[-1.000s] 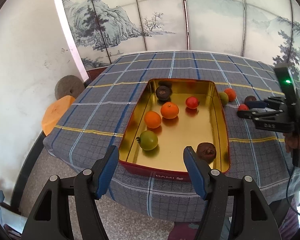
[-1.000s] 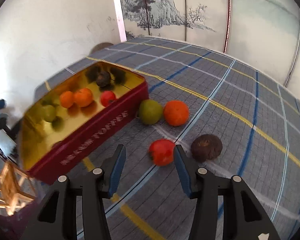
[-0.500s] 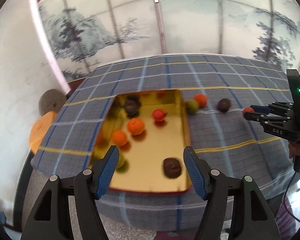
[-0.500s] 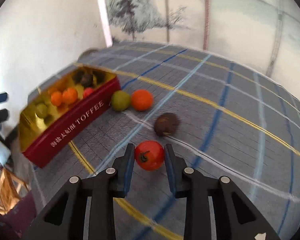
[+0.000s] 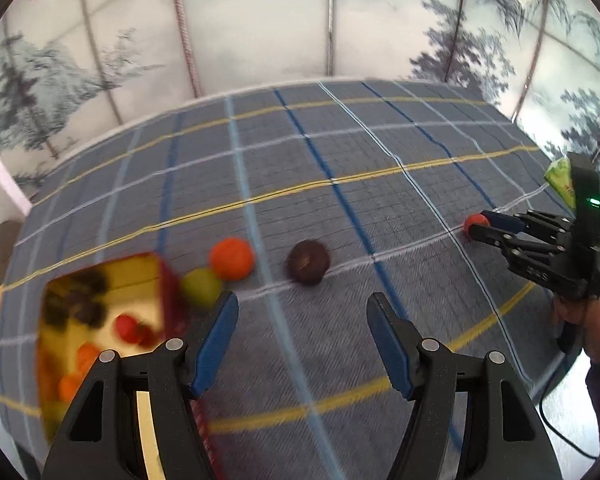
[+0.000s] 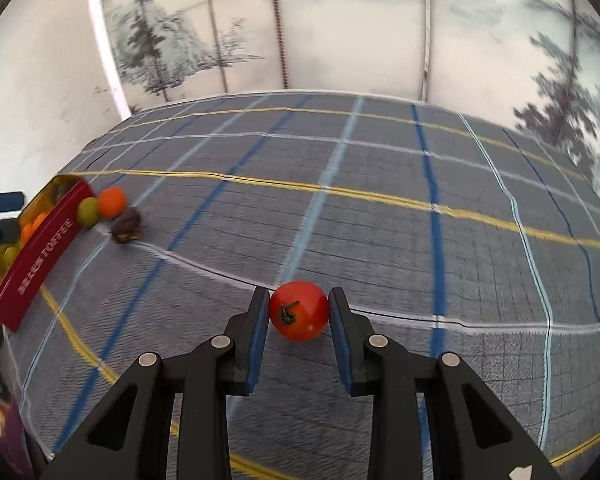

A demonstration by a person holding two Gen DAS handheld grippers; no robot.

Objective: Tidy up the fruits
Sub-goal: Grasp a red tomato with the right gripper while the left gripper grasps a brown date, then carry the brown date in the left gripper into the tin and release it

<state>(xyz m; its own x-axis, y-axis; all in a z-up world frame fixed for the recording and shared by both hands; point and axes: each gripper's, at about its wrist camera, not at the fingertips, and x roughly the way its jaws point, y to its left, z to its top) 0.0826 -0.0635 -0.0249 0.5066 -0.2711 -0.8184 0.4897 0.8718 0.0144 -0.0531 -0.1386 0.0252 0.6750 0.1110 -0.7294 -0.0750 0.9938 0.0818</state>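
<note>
While my right fingers (image 6: 299, 312) pinch the tomato (image 6: 299, 310), squeezing could burst it; my left fingers (image 5: 302, 334) hang half-open, empty.

Two wrist fisheyes angled down, sharing the plaid tablecloth (image 5: 340, 152).

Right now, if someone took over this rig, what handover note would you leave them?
Right gripper: shut on the red tomato, above the checked cloth.
Left gripper: open, empty, over the cloth.
Red toffee tin: already holds several fruits.
Left beside the tin: green fruit, orange, dark brown fruit.
Next: tin the tomato, then those three.
</note>
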